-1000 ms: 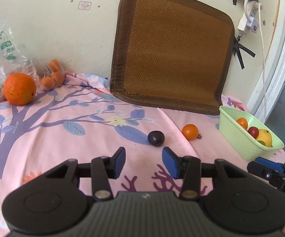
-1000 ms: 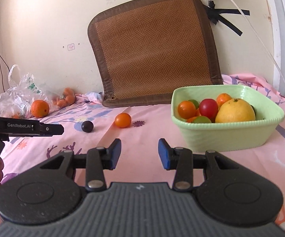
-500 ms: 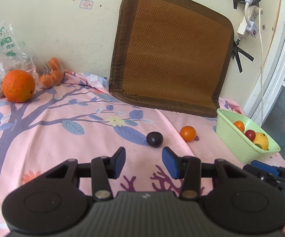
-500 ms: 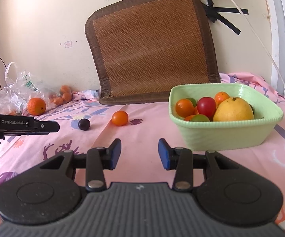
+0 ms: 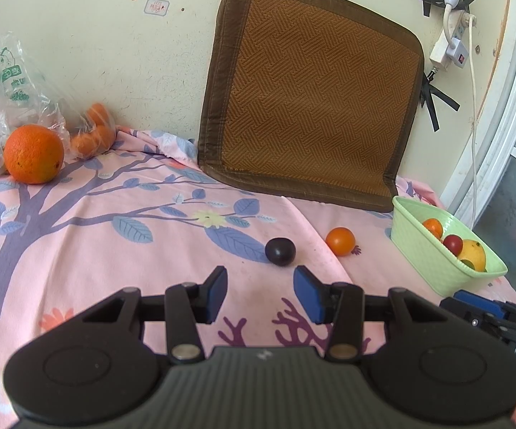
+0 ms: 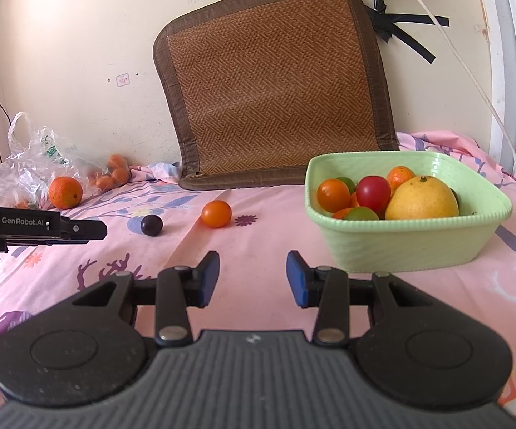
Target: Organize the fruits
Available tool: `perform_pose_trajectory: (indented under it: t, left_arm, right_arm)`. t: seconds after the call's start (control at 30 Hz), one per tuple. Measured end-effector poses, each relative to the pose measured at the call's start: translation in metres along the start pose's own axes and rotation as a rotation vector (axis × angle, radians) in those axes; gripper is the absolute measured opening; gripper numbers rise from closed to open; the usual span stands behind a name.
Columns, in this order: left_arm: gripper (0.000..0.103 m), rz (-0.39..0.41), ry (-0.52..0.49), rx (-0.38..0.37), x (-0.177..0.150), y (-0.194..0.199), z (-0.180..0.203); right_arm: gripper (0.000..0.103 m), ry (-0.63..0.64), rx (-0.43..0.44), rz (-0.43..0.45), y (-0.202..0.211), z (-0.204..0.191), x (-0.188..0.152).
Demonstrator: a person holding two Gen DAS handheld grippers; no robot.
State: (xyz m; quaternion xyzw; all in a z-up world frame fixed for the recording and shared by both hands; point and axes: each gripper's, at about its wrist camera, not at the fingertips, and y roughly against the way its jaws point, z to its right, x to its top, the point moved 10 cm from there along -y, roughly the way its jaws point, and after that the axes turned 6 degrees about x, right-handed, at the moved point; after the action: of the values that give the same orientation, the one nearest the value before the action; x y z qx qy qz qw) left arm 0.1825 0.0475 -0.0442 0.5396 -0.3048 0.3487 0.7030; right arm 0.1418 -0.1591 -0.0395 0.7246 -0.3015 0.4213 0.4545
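just beyond the left tongs [image 5: 260, 294] — gaping, empty — lies a dark plum [image 5: 280, 251].

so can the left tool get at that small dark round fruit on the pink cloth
Probably yes. The left tool is open and empty, the small dark round fruit lies just ahead of its fingers, slightly right, with only bare pink cloth between.

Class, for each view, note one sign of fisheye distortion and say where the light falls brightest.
Left wrist view: dark rounded corners, the window frame bows; cloth near the basket is brightest. Right wrist view: the wall cable curves; daylight washes the pink cloth.
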Motion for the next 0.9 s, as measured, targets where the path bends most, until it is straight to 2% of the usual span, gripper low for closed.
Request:
perform_pose_trajectory:
  t: [0.9]
  left_arm:
    - [0.042,-0.001,0.000,-0.002,0.0001,-0.0004,-0.0002]
  right_arm:
    - [0.044,0.010,-0.005,-0.017,-0.0025,-0.0019,-0.0012]
